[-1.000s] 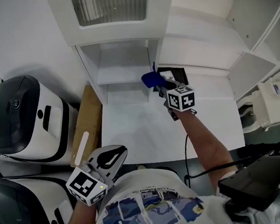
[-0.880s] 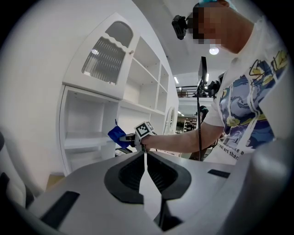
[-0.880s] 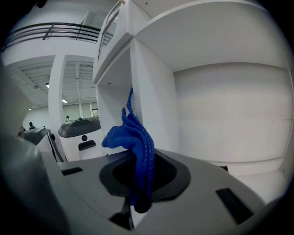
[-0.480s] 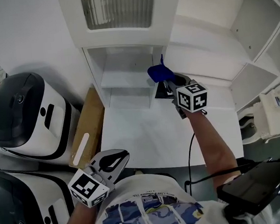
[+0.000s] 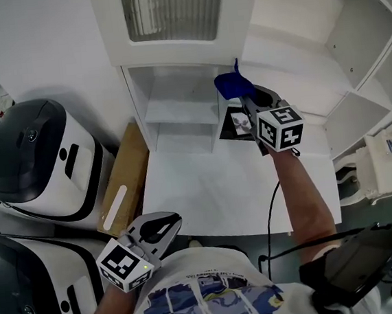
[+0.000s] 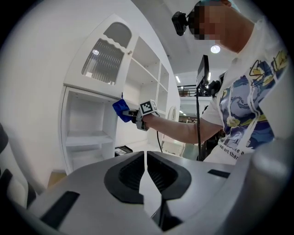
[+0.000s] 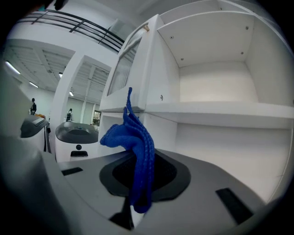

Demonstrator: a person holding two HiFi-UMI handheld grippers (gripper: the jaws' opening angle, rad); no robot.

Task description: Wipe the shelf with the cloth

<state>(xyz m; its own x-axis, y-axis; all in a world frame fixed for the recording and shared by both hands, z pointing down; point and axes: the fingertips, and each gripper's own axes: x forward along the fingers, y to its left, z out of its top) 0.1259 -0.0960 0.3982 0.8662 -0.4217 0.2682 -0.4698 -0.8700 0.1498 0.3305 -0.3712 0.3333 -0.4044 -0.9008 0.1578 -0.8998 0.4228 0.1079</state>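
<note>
A bunched blue cloth (image 5: 234,85) (image 7: 133,151) is pinched in my right gripper (image 5: 244,98), which is shut on it and held up in front of the white shelf unit (image 5: 300,87). The open shelves (image 7: 216,112) fill the right gripper view just ahead of the cloth. From the left gripper view, the cloth (image 6: 121,109) shows beside the cabinet's edge. My left gripper (image 5: 162,225) hangs low near the person's body, its jaws nearly together with nothing between them (image 6: 145,170).
A white cabinet with a ribbed glass door (image 5: 171,10) and a small open niche (image 5: 178,110) stands at the back. A white tabletop (image 5: 219,185) lies below it, with a small black item (image 5: 237,122) on it. Two black-and-white appliances (image 5: 31,162) and a brown board (image 5: 122,177) stand left.
My right gripper has risen and moved right with the cloth, from beside the niche up toward the open shelves. The left gripper has stayed put.
</note>
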